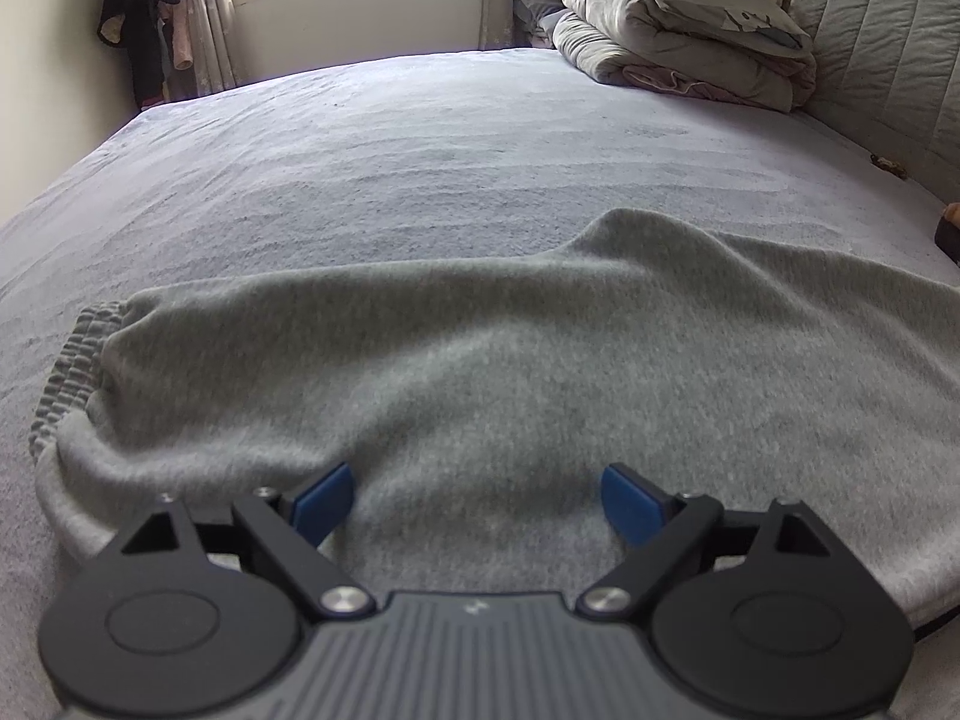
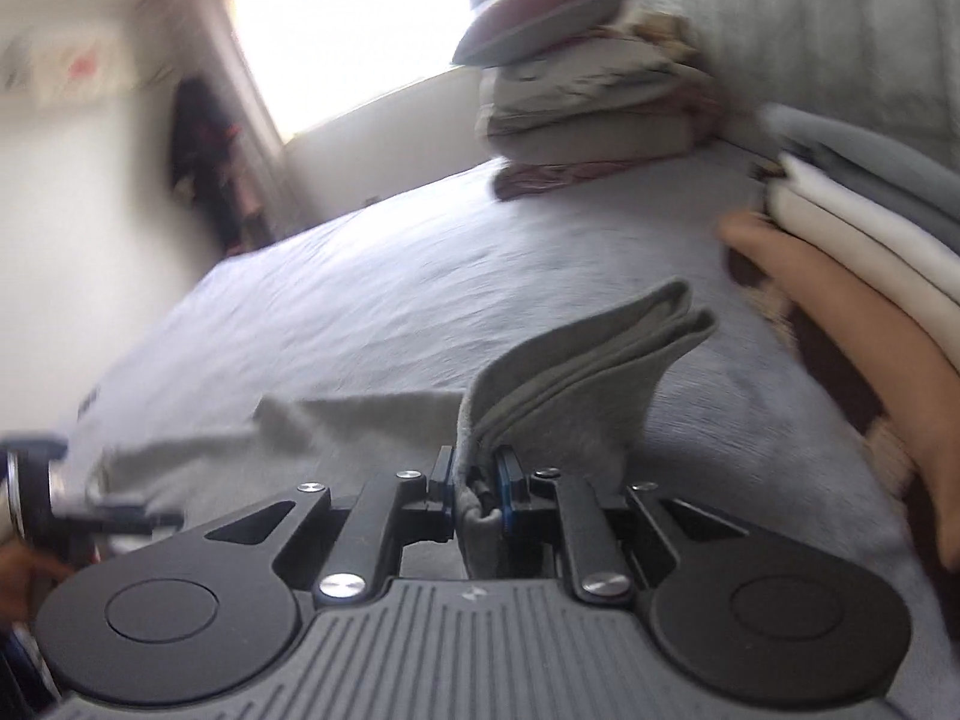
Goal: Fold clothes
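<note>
**A:** How far is the folding, from what you see?

**B:** The grey garment lies on the bed, spread wide, with a ribbed elastic cuff at its left end. My right gripper is closed on a bunch of that grey cloth, several layers standing up between the jaws. My left gripper is open, the blue pads just over the near part of the cloth and holding nothing. So I judge a fold is in progress, not finished: most of the cloth is still flat in one piece.

**A:** And the room for moving?

**B:** Beyond the garment the bed is free up to the pile of quilts at the far right corner. On my right there is a stack of folded clothes, close to the raised cloth, so I have less space there. The right view is blurred, so I cannot tell the garment's edge on that side.
</note>
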Action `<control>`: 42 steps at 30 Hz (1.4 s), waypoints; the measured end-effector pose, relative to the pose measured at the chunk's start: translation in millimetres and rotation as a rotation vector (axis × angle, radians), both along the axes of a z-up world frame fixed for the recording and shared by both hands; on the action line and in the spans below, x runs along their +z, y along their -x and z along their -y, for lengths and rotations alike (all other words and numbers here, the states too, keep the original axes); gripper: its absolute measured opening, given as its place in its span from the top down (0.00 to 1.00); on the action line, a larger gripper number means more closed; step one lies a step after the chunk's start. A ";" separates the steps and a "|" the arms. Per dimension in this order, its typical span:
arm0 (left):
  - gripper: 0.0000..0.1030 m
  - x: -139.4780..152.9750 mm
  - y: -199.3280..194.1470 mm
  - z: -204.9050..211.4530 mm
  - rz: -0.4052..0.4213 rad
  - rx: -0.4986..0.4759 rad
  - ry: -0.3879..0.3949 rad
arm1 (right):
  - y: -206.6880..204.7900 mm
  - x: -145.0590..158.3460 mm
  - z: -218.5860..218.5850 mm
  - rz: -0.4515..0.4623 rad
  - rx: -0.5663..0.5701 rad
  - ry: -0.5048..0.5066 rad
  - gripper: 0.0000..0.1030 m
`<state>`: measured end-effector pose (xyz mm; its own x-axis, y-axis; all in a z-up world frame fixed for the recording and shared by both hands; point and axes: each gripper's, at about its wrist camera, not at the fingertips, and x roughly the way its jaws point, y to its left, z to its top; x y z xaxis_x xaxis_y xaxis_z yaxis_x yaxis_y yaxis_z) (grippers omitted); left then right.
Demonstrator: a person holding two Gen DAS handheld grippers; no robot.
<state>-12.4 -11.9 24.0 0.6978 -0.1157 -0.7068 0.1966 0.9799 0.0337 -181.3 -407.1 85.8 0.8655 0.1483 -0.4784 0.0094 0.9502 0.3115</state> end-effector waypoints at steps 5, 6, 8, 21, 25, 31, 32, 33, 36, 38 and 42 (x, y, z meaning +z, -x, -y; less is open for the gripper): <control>0.11 2.1 0.5 -2.2 -0.002 0.002 0.014 | -12.1 -4.1 -9.4 -0.047 -0.015 0.062 0.85; 0.11 2.5 0.4 -3.2 -0.003 0.004 0.019 | -13.9 -4.8 -3.3 -0.056 -0.046 0.053 0.85; 0.11 3.1 -0.6 -6.0 -0.007 0.009 0.028 | -12.0 -6.8 15.7 -0.074 -0.126 0.030 0.85; 0.11 12.9 -16.8 -14.8 0.064 0.081 -0.030 | -9.9 -32.6 53.4 -0.318 -0.314 0.242 0.45; 0.11 14.6 -23.6 -16.6 0.060 0.091 -0.059 | -27.3 -25.2 31.3 -0.257 -0.250 0.271 0.39; 0.11 16.9 -32.9 -14.1 0.044 0.057 -0.042 | -76.3 -23.6 -24.9 -0.225 -0.072 0.298 0.38; 0.11 17.5 -34.1 -11.7 0.050 0.041 -0.046 | -86.6 -24.9 -36.9 -0.229 -0.028 0.292 0.38; 0.11 18.2 -35.2 -9.1 0.059 0.021 -0.050 | -96.8 -26.1 -48.8 -0.234 0.018 0.282 0.38; 0.11 21.7 -40.7 -2.7 0.094 -0.044 -0.054 | -126.0 -27.2 -88.3 -0.238 0.149 0.279 0.38; 0.10 24.3 -46.3 -0.4 0.123 -0.071 -0.059 | -141.7 -25.2 -117.4 -0.213 0.213 0.329 0.38; 0.10 23.9 -58.8 -2.1 0.155 -0.067 -0.103 | -170.6 -18.1 -149.4 -0.149 0.278 0.360 0.38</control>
<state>46.4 -9.8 47.9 0.7922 -0.0985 -0.6023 0.2462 0.9546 0.1677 -10.8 -257.7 67.7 0.7347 0.1660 -0.6578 -0.2405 0.9703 -0.0238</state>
